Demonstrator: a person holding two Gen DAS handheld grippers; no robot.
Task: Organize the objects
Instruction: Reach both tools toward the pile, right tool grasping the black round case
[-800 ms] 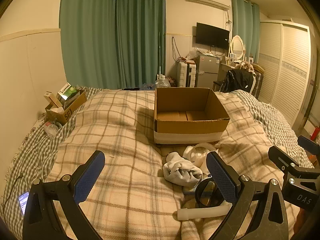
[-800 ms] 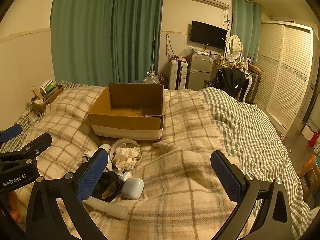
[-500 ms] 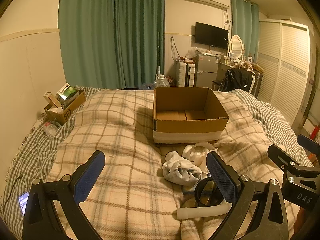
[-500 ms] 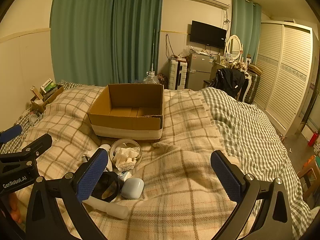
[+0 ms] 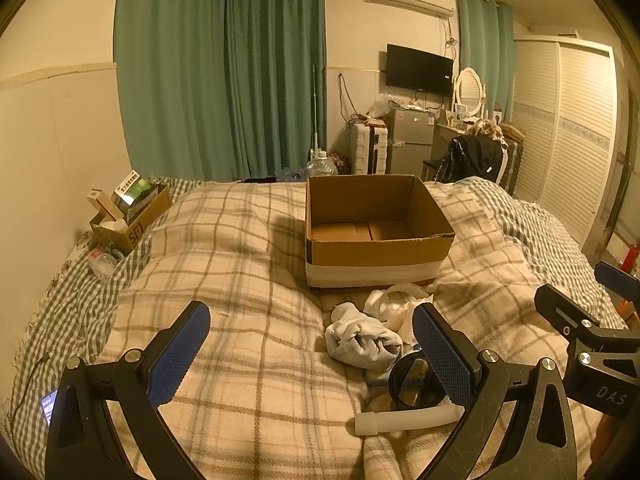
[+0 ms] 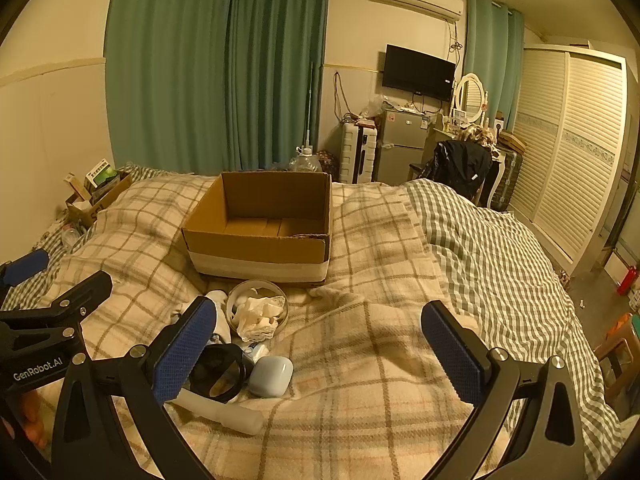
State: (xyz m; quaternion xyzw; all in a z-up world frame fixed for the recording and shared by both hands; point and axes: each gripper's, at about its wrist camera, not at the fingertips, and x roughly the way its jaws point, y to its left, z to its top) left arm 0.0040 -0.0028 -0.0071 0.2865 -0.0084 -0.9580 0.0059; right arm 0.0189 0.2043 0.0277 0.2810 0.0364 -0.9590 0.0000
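An open, empty cardboard box (image 5: 376, 236) (image 6: 260, 228) sits on the plaid blanket. In front of it lies a small pile: rolled white socks (image 5: 362, 342), a round bowl holding crumpled white cloth (image 6: 258, 312), a black ring-shaped object (image 6: 218, 372) (image 5: 414, 384), a pale blue case (image 6: 271, 376) and a white tube (image 5: 408, 420) (image 6: 224, 410). My left gripper (image 5: 312, 356) is open and empty, just left of the pile. My right gripper (image 6: 320, 348) is open and empty, just right of the pile.
A small cardboard box with packets (image 5: 128, 212) stands by the left wall. A phone (image 5: 48, 404) lies at the bed's left edge. A green checked cover (image 6: 500, 248) lies to the right. Wardrobe, fridge and chair stand beyond the bed.
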